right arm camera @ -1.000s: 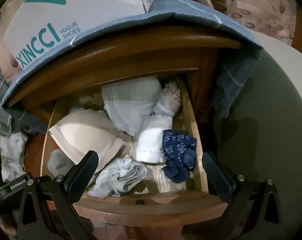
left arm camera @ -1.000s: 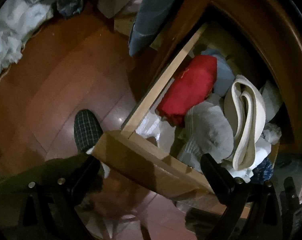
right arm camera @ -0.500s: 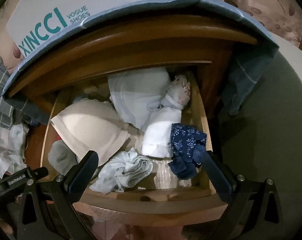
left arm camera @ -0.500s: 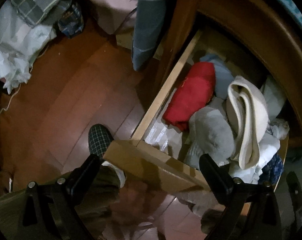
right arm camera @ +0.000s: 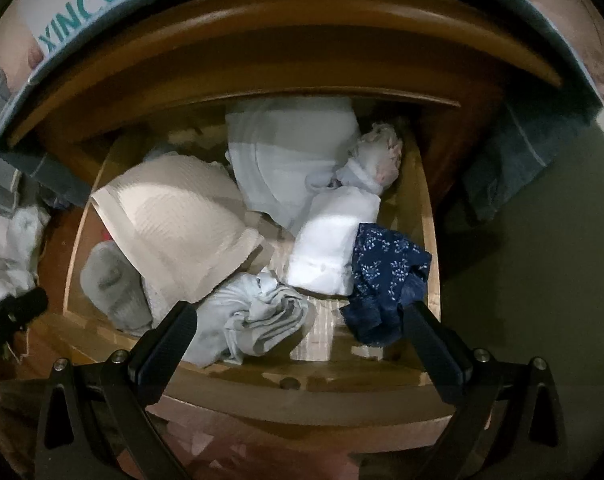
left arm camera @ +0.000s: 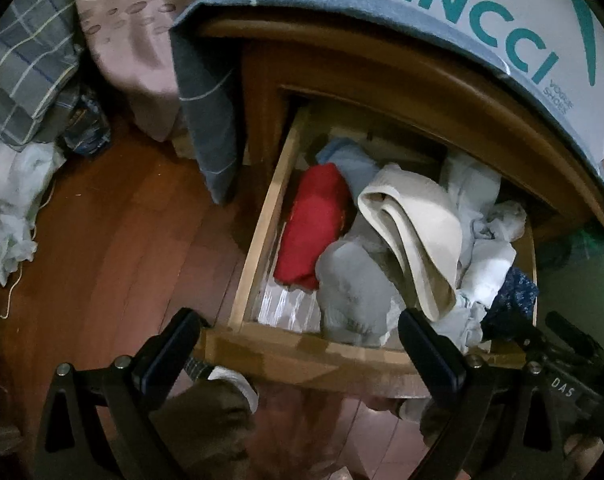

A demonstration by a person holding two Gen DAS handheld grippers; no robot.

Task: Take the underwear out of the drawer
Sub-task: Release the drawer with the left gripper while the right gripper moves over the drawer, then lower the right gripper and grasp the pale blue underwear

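Note:
The wooden drawer stands pulled out, full of folded clothes. In the right wrist view I see a beige bra, a pale blue garment, a white folded piece, navy floral underwear at the right side, a crumpled light blue piece and a grey bundle. The left wrist view adds a red piece, the grey bundle and the bra. My right gripper hangs open above the drawer front. My left gripper is open over the drawer's front left corner. Neither holds anything.
A white XINCCI shoe box sits on a blue-grey cloth draped over the nightstand top. Brown wood floor lies to the left, with piled fabric at its far edge. A green surface lies right of the drawer.
Both grippers have moved closer to the drawer. The left view has swung right and up, bringing the shoe box into sight. The clothes have not moved.

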